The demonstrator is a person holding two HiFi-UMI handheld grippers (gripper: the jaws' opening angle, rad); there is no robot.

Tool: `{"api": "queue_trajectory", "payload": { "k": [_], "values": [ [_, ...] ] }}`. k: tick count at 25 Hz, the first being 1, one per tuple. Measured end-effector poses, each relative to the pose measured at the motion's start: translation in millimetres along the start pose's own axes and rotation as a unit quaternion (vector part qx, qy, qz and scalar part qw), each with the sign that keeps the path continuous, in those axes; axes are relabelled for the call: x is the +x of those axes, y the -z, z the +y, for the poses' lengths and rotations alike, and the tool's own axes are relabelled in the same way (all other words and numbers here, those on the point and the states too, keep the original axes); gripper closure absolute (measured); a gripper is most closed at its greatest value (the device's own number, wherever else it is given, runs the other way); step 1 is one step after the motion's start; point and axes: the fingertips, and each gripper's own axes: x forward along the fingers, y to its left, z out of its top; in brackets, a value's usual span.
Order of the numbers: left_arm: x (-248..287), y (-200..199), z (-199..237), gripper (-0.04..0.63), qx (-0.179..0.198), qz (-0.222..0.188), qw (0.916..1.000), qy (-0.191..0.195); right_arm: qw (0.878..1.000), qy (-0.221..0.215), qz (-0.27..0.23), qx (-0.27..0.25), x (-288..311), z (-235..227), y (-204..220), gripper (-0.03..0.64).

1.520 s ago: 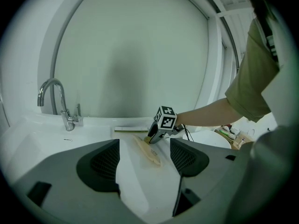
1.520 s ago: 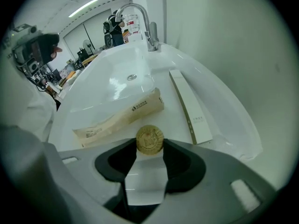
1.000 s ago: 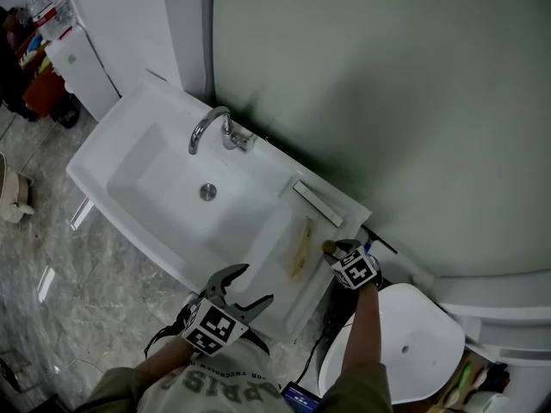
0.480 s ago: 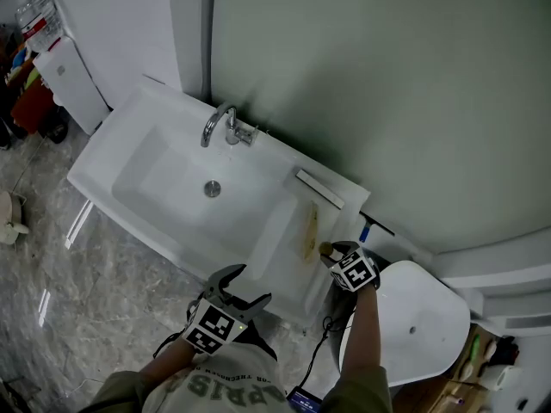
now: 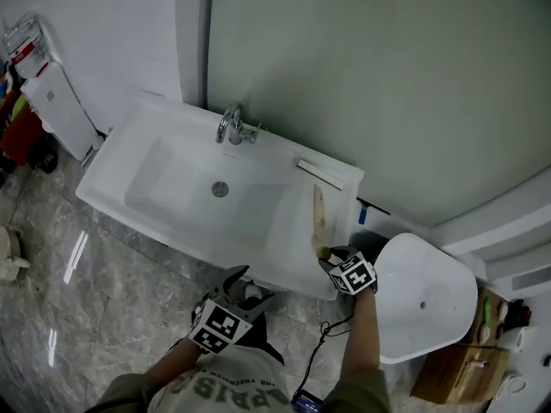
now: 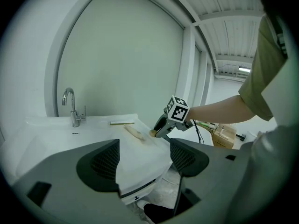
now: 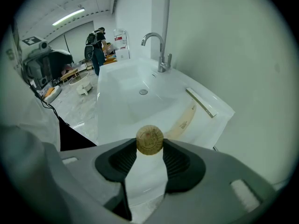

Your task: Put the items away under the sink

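A small round tan cork-like knob is pinched by the right gripper's jaws at the front right corner of the white rectangular sink (beside a flat pale wooden strip). The left gripper's jaws are held spread and empty before the sink's front edge.

Grey marble floor fills the lower left. White cabinet at upper left, clutter on top too small to read. Pale green wall panel spans top and right. White oval object at lower right, cardboard box just below it. Black cable at bottom centre.
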Motion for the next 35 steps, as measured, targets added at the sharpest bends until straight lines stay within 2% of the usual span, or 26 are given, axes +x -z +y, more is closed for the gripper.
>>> {"api": "queue_trajectory", "payload": {
  "k": [8,16,21,27,35],
  "values": [
    [-29,16,-21,0.272,0.011,0.003,0.9995,0.029,0.999,0.014,-0.014,0.026,-21,51,8,0.437],
    [-43,29,-42,0.272,0.002,0.007,0.9995,0.032,0.999,0.014,-0.029,0.004,-38,82,7,0.437],
    [-50,42,-58,0.268,-0.006,0.014,0.9999,0.002,0.999,-0.002,-0.037,-0.019,-41,102,15,0.437],
    [-64,65,-96,0.267,-0.029,0.011,0.9985,-0.046,0.997,-0.020,-0.054,-0.043,-51,133,42,0.437],
    [-90,107,-141,0.266,-0.065,0.006,0.9897,-0.128,0.993,-0.045,-0.076,-0.076,-58,181,83,0.437]
  ]
}}
